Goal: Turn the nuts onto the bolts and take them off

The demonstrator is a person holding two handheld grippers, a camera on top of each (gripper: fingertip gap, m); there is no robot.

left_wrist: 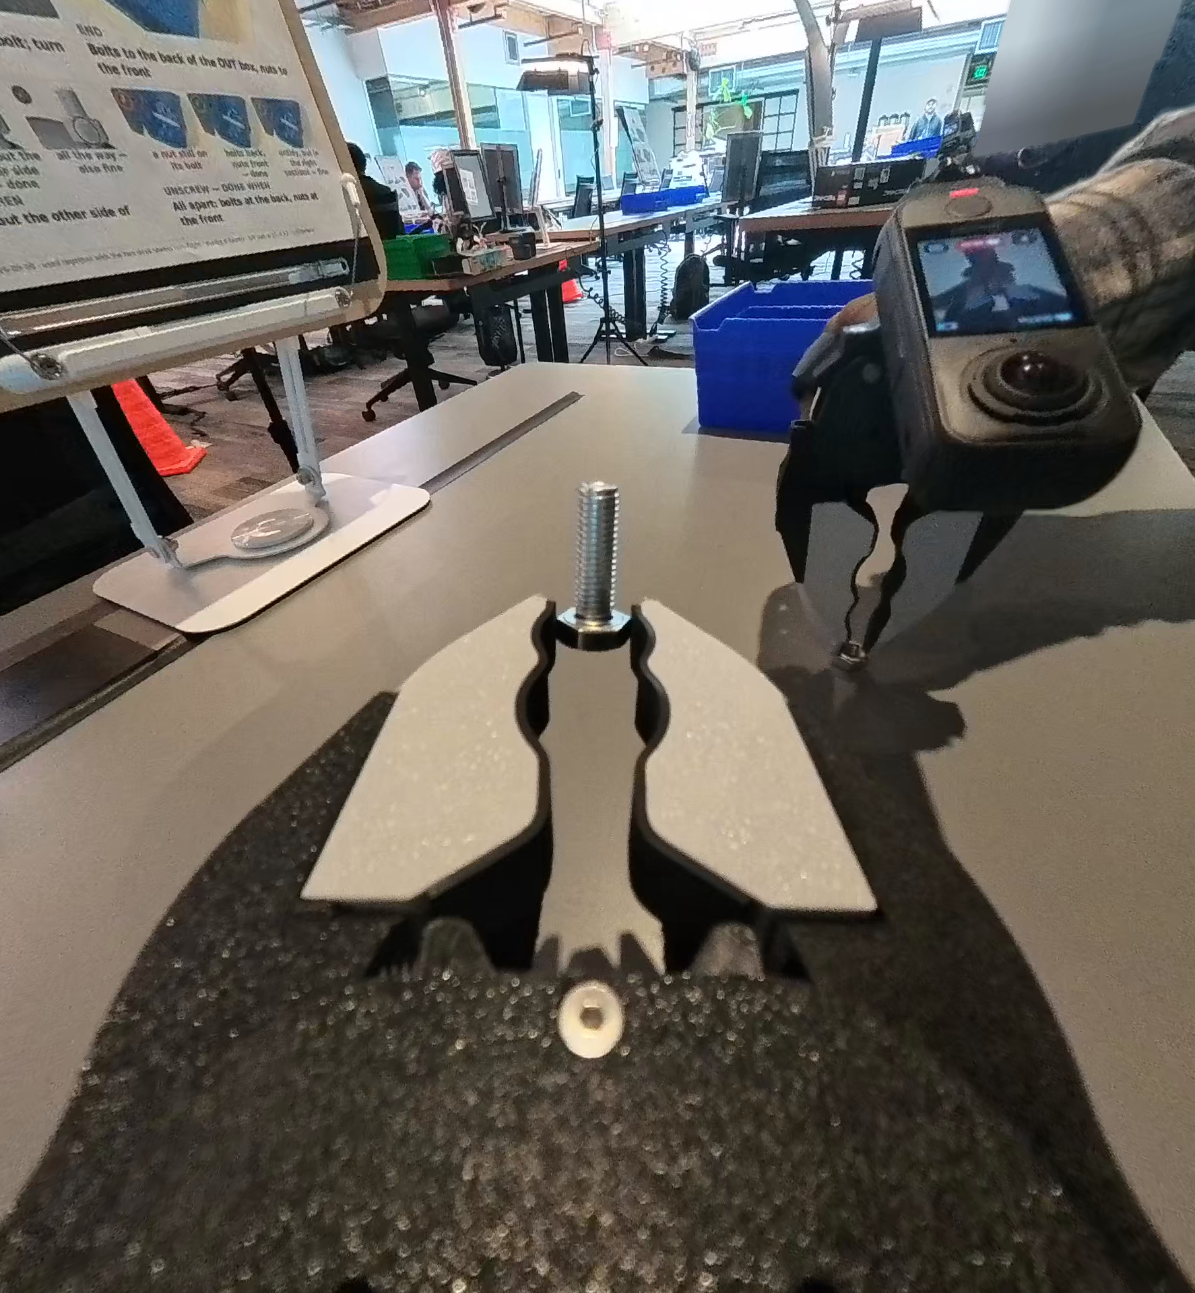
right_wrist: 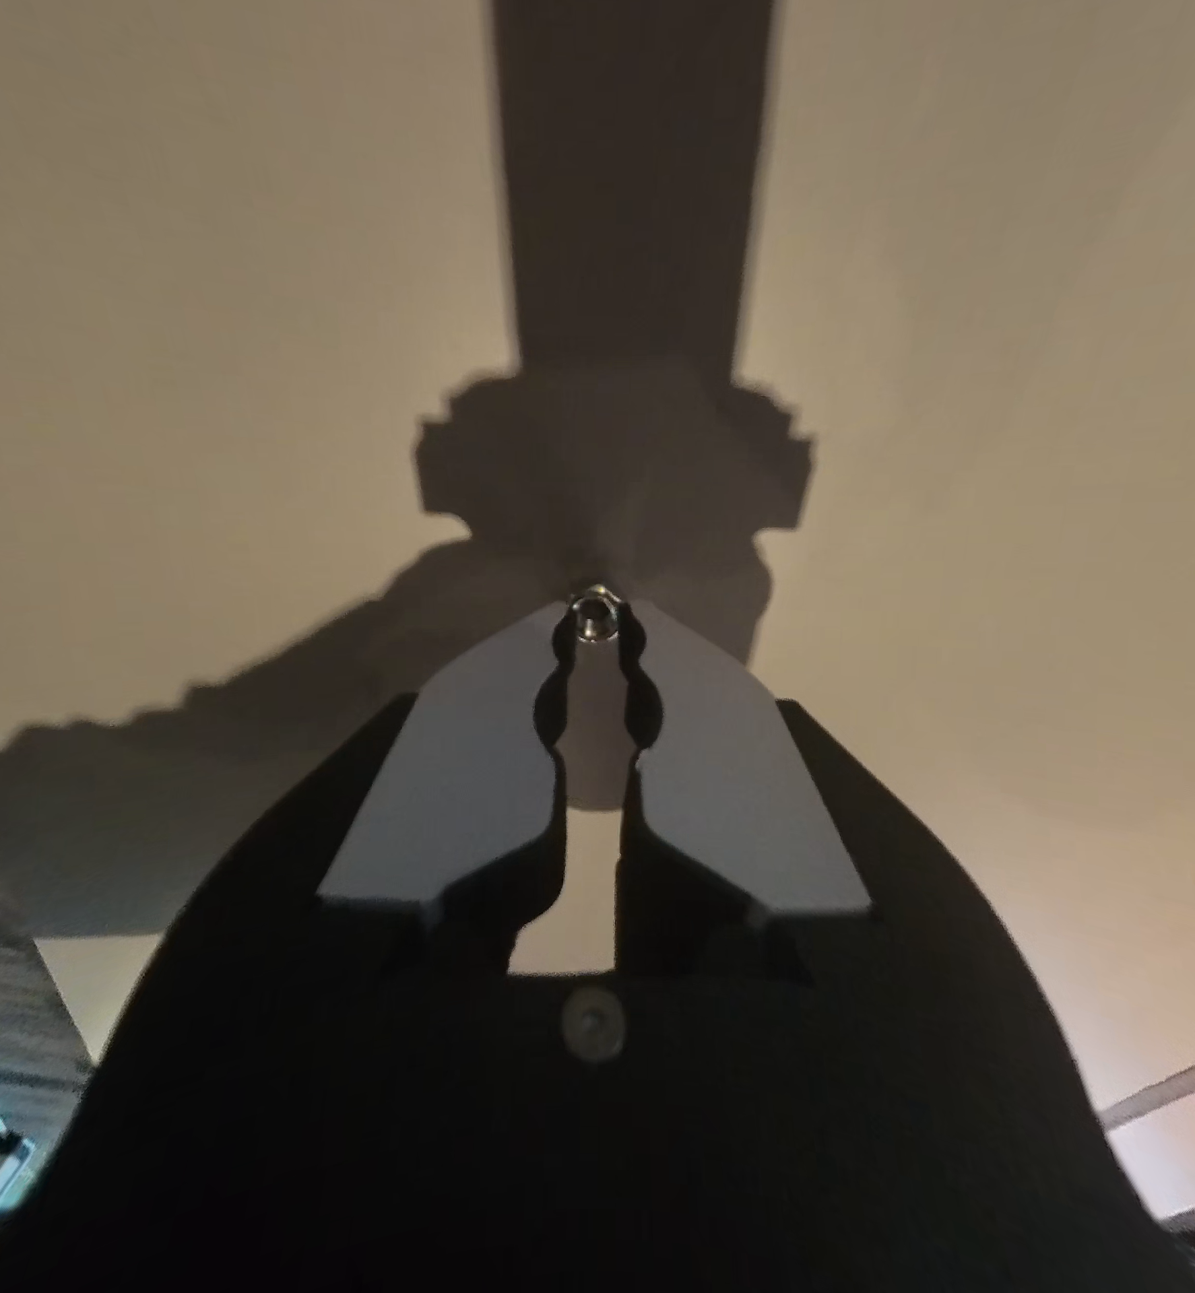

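Note:
My left gripper (left_wrist: 591, 630) is shut on the hex head of a silver bolt (left_wrist: 597, 553). The bolt stands upright with its threaded shank pointing up, just above the grey table (left_wrist: 651, 448). My right gripper (right_wrist: 595, 619) points straight down at the table and is shut on a small silver nut (right_wrist: 595, 617) at its fingertips. In the left wrist view the right gripper (left_wrist: 854, 654) shows to the right of the bolt, its tips holding the nut (left_wrist: 851, 655) just above the table. A sleeved arm carries it, with a camera mounted on top.
A blue bin (left_wrist: 756, 350) stands at the table's far right. An instruction board on a white stand (left_wrist: 259, 553) stands at the far left. A slot (left_wrist: 504, 441) runs along the table's middle back. Desks, chairs and people are beyond. Across from one pair of fingers to the other is roughly 20 cm.

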